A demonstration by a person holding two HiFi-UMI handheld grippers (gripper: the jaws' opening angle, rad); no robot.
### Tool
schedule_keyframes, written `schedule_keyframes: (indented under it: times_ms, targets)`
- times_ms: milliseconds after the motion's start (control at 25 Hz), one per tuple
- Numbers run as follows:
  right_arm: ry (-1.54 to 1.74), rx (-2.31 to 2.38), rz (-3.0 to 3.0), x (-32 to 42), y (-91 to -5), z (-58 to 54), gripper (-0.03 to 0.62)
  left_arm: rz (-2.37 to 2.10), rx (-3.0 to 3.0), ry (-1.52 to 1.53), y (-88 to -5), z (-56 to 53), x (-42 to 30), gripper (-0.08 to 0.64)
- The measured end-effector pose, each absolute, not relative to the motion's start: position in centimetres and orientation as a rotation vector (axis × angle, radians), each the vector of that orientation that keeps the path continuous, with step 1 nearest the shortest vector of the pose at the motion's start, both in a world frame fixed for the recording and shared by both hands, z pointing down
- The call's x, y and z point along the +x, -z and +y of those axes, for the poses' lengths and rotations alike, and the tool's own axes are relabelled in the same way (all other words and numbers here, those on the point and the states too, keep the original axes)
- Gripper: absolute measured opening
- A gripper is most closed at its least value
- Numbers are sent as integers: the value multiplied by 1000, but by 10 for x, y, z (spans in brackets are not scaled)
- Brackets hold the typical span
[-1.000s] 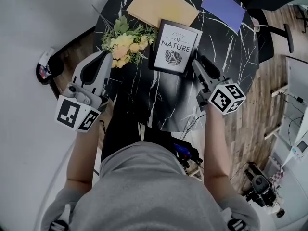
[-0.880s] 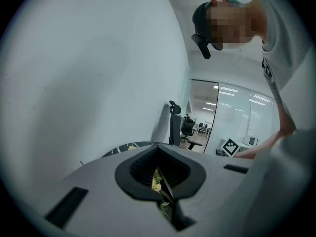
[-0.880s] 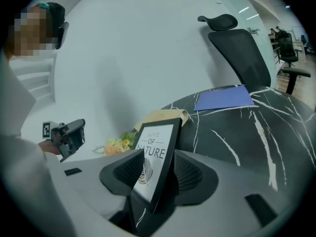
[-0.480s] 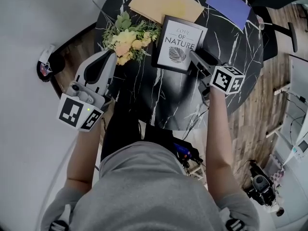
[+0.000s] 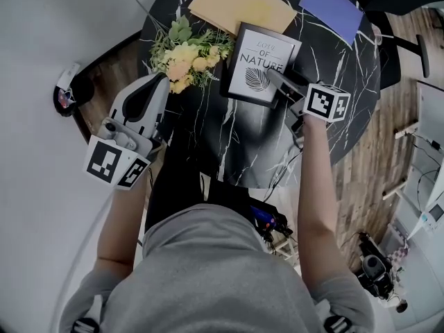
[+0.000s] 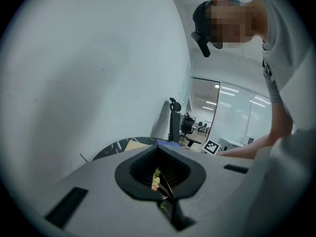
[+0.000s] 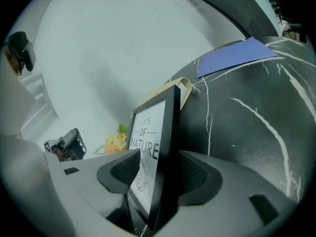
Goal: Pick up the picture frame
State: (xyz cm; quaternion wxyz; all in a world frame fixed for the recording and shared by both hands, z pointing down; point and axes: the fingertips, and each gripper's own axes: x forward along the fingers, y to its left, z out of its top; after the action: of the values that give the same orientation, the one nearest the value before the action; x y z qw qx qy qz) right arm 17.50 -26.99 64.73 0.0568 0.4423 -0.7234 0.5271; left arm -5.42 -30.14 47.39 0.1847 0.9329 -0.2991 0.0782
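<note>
The black picture frame with "NATURE" print lies on the dark marble table. My right gripper reaches over the frame's near right edge. In the right gripper view that edge of the frame stands between the two jaws of my right gripper. The jaws have just been opening; a gap shows between the left pad and the glass. My left gripper hovers at the table's left edge near the flowers, jaws together and holding nothing, as the left gripper view also shows.
A yellow flower bunch lies left of the frame. A tan envelope and a blue sheet lie beyond it. An office chair base stands at the right, on the wooden floor.
My right gripper has moved forward and down to the frame, and its jaws now straddle the frame's edge. The left gripper has hardly moved.
</note>
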Motion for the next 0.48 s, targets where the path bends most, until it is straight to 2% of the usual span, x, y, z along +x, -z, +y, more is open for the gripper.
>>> schedule_keyframes:
  times_ms: [200,480]
  targets:
    - [-1574,1304,-2181,172,-649,-274,229,-849,2625,-227,-475,-299,-55,6]
    - [-1645,1279,-2196,170,-649,-273,177,-852,2609,-178,-472,-298,-57,6]
